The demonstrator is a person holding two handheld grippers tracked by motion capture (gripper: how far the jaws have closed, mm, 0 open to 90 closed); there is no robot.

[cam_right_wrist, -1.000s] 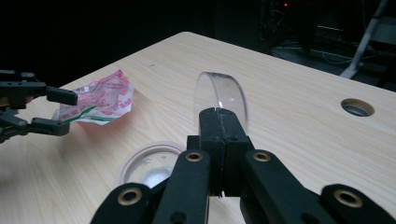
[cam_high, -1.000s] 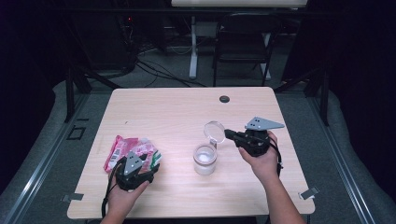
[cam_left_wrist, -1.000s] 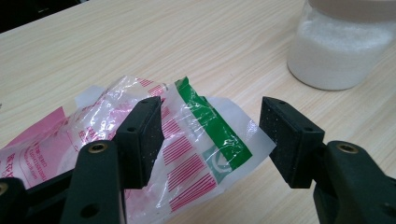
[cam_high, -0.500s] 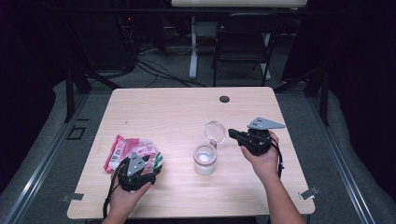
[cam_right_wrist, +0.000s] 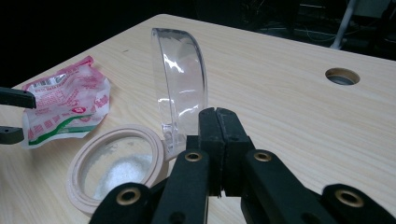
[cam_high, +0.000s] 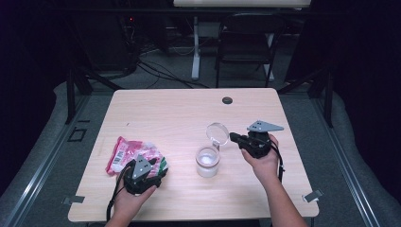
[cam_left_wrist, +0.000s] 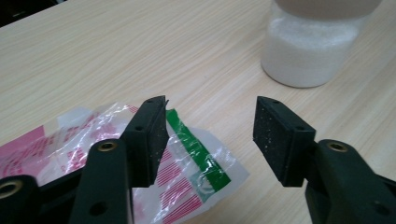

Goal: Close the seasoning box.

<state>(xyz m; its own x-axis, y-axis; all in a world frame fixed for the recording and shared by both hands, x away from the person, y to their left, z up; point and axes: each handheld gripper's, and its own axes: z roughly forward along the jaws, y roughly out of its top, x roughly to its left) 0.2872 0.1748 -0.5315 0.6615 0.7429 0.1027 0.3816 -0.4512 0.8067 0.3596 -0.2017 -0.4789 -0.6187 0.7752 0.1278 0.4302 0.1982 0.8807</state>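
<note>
Right now the work is centring on a small clear jar [cam_high: 207, 161] of white grains, standing near the front middle of the surface [cam_high: 179, 113]. Nearest the person, to the jar's left, the left gripper [cam_high: 152, 168] is lying low over a crinkly pink-and-green packet [cam_high: 128, 150], its jaws standing apart and having just been narrowing – in the left gripper view the packet's [cam_left_wrist: 187, 163] green-striped corner is lying beneath and partly behind one jaw, with nothing pressed between the pads yet, and the jar [cam_left_wrist: 314, 51] is sitting beyond. To the jar's right, the right gripper [cam_high: 235, 138] is pinching shut on the hinged clear lid [cam_high: 218, 133] and keeping it tipped up and back behind the jar's mouth; the right gripper view is showing the jaws closed on the lid's [cam_right_wrist: 180, 100] lower edge, with the jar's [cam_right_wrist: 116, 165] pale rim open beside it.

Judging from this, the step in hand is picking up the packet while the lid is being held clear. To do it well, the left jaws should be closing on a doubled fold of film rather than a single slippery corner – low enough to bite, without scraping the surface. Meanwhile the right hand should be holding steady, since tugging the lid could tip the light jar.
</note>
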